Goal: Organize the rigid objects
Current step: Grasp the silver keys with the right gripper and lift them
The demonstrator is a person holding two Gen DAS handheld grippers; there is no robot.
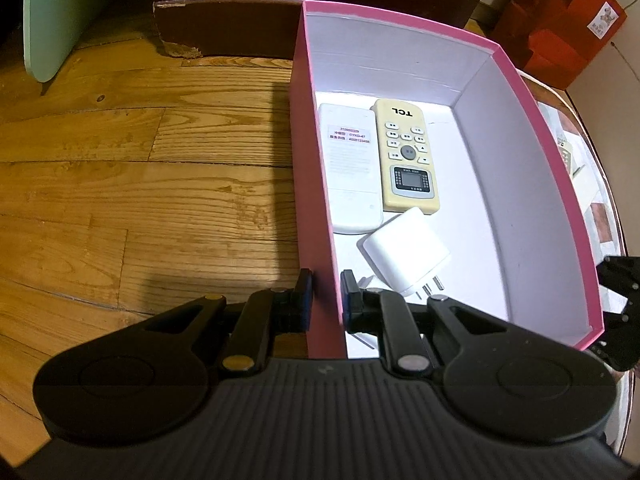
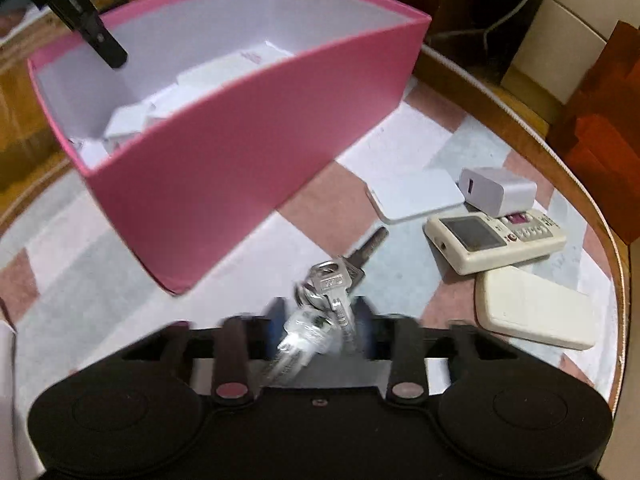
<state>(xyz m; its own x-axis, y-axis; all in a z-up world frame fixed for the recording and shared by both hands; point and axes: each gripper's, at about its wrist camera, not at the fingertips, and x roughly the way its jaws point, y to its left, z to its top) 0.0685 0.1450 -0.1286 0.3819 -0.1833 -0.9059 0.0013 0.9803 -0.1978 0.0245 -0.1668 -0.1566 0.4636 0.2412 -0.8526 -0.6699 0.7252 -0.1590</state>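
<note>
Through the left wrist camera we are looking down into the pink box (image 1: 552, 184), where part of the sorting is already done: a white remote lying face down (image 1: 352, 172), a yellowed TCL remote (image 1: 408, 156) just beside it, and a white plug adapter (image 1: 404, 256) near their lower ends are all resting on the box floor. Our left gripper (image 1: 326, 296) is pinching the near-left wall of the box, one finger outside and one inside, the jaws narrow on the cardboard and steadying it. At the right edge a dark bit of the other gripper is showing.

Through the right wrist camera, blurred by motion, we are seeing what is left on the checked table (image 2: 360, 208): a bunch of keys (image 2: 328, 304), a flat white pad (image 2: 416, 194), a white charger block (image 2: 496, 190) leaning on a cream remote with a screen (image 2: 496, 244), and a cream case (image 2: 536, 312). Our right gripper (image 2: 320, 326) is sitting around the keys, its jaws drawn in narrow with the bunch between the pads; we judge they are gripping it, though the blur is hiding the contact. The box is standing just beyond.
</note>
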